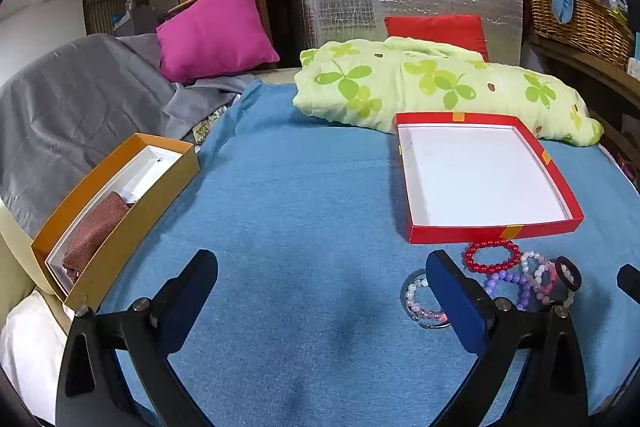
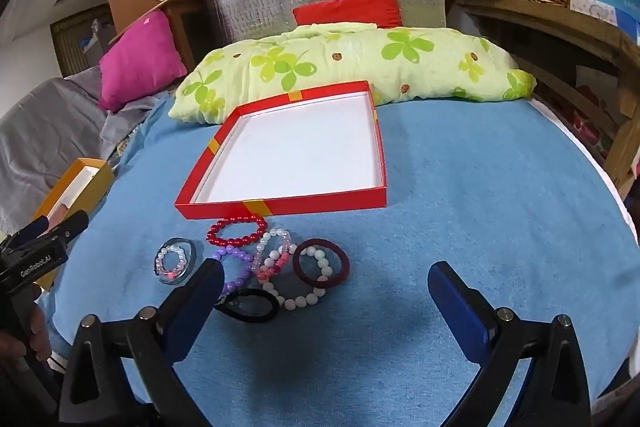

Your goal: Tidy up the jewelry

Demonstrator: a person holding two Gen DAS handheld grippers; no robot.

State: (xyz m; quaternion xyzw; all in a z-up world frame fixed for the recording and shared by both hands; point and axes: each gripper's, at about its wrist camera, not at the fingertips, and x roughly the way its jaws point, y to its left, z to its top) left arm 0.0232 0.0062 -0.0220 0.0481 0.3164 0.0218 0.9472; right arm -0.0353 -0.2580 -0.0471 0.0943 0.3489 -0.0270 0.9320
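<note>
Barely begun — red box (image 2: 280, 205) empty on the blue bed cover (image 2: 460, 207), bracelets (image 2: 276, 259) heaped loose just before its near wall. Left gripper (image 1: 322, 281) and right gripper (image 2: 326, 291) both spread wide, holding nothing — everything left to sort.

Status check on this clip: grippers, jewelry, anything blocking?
Left gripper and right gripper both open, empty. Bracelets heaped on blue cloth before empty red box. Nothing blocking.
</note>
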